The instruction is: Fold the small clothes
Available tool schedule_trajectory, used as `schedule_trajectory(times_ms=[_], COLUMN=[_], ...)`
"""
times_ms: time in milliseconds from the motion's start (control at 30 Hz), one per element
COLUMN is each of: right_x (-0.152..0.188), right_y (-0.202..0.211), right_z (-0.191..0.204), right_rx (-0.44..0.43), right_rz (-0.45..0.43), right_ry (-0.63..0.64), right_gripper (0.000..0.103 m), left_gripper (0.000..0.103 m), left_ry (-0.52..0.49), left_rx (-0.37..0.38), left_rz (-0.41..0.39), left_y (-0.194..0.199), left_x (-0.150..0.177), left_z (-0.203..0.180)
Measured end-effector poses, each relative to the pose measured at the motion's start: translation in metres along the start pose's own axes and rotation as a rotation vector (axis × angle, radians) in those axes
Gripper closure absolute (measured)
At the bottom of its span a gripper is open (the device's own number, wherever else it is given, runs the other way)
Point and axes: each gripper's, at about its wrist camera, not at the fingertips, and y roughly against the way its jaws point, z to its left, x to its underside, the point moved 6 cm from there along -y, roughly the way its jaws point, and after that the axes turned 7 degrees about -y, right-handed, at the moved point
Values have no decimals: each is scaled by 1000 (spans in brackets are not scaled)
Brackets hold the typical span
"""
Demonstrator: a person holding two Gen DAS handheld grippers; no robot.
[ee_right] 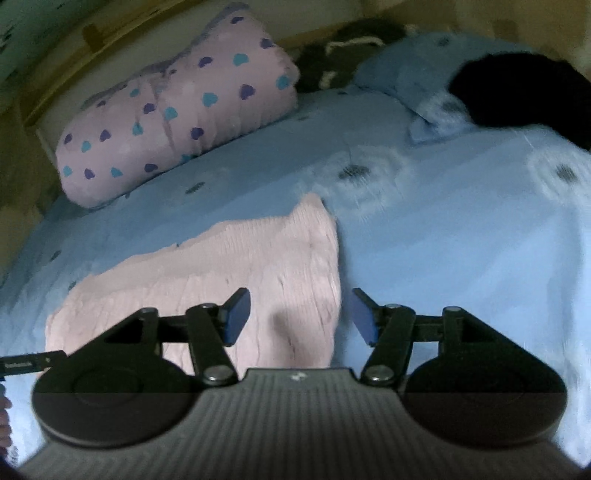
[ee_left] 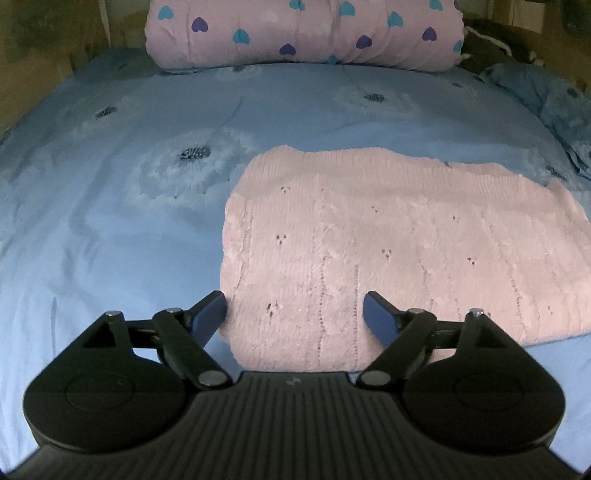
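Pink knitted garment [ee_left: 388, 251] lay flat on the bed [ee_left: 110, 229], folded into a rough rectangle, on a blue cover printed with dandelion heads. Ribbed edge sat on the far side; small eyelet holes dotted the knit.

Left gripper [ee_left: 294, 314] was spread wide, holding nothing, poised over the garment's near left corner. One blue pad sat at the left edge, the other over the knit. Contact with the fabric could not be judged.

Right gripper [ee_right: 300, 317] was also wide and empty, straddling the garment's [ee_right: 221, 280] right edge: left pad over pink knit, right pad over blue cover.

A pink rolled quilt [ee_left: 303, 33] with blue and purple hearts lay at the head of the bed. A dark item [ee_right: 517, 92] rested on a blue pillow [ee_right: 413, 74] at far right; right view blurred.
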Motion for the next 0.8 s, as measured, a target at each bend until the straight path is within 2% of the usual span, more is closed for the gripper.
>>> schedule_trajectory(times_ms=[200, 367, 533, 800], right_x=[27, 44, 59, 60], right_y=[13, 8, -8, -26], right_z=[-4, -1, 5, 8], right_rx=[11, 8, -43, -69], right_rz=[26, 64, 105, 17], right_ry=[-99, -163, -279, -383], right_gripper=[42, 41, 40, 40], left_gripper=[15, 14, 13, 12], left_ry=[25, 32, 51, 88], left_rx=[11, 17, 25, 39], left_rz=[33, 42, 50, 66], left_y=[-4, -5, -7, -17], left_x=[8, 14, 16, 15], left_z=[6, 10, 12, 16])
